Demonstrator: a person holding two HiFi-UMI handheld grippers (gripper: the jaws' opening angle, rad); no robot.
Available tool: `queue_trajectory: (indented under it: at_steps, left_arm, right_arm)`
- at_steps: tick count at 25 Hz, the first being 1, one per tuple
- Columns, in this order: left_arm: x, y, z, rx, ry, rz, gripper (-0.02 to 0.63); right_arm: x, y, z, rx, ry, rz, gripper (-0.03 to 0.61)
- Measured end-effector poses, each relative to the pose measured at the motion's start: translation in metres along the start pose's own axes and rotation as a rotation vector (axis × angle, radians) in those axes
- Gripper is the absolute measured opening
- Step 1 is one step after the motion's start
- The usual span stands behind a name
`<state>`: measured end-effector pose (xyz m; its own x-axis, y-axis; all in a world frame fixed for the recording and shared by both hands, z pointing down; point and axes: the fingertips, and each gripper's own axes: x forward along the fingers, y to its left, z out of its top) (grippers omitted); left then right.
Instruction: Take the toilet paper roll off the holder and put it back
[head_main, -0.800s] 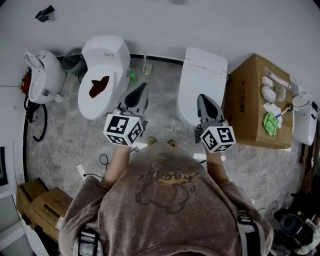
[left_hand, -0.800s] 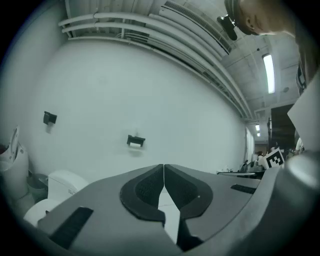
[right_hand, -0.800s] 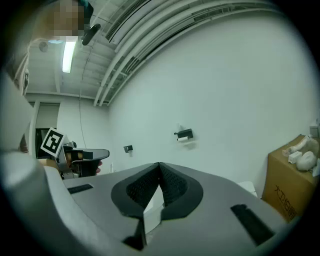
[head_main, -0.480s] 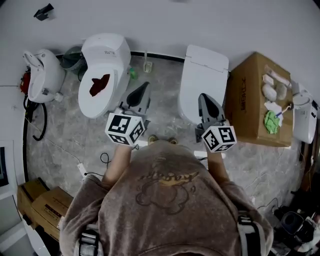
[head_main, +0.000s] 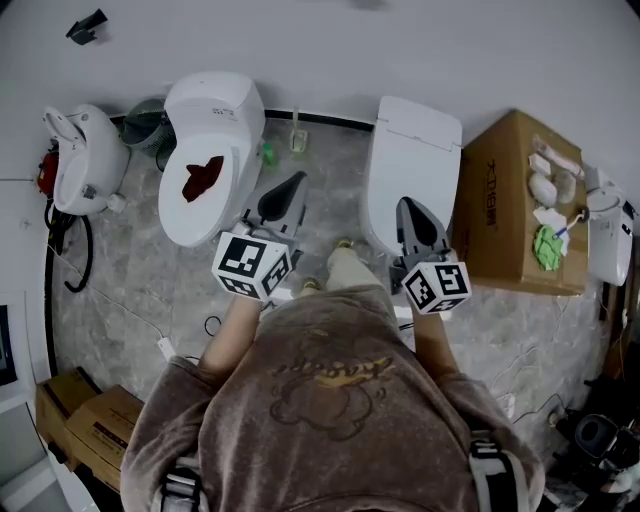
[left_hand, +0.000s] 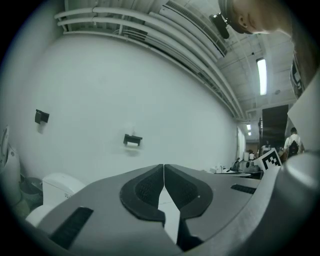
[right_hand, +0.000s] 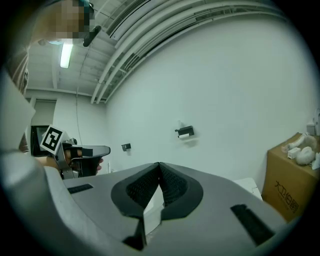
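the person has stepped toward the wall (head_main: 420, 50) at 12 o'clock. a leg (head_main: 343, 266) now shows between left gripper (head_main: 295, 180) and right gripper (head_main: 409, 205), both clenched on nothing. the toilet paper roll (right_hand: 185, 135) sits on its holder (right_hand: 183, 130) at 1 o'clock of the right jaws, untouched, so this is approach only.

Beyond my right fingers (right_hand: 175, 189) the holder (right_hand: 184, 133) hangs on the wall (right_hand: 240, 95); the box (right_hand: 292, 185) stands to their right, the toilet (head_main: 410, 160) beneath them.
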<state>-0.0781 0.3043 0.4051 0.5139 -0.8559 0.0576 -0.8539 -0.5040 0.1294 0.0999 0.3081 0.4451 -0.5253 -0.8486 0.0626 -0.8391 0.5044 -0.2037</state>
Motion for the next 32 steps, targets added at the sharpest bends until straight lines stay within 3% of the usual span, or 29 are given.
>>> queue_trajectory:
  at_steps: [15,32]
  left_arm:
    - [0.071,0.051,0.003,0.001,-0.007,-0.028,0.023]
    - [0.205,0.145,0.042,-0.008,-0.016,-0.010,0.023]
  right_arm:
    - [0.078,-0.025,0.005,-0.011,-0.025,0.007,-0.005]
    - [0.226,-0.105,0.048,-0.004,-0.026,0.017,-0.005]
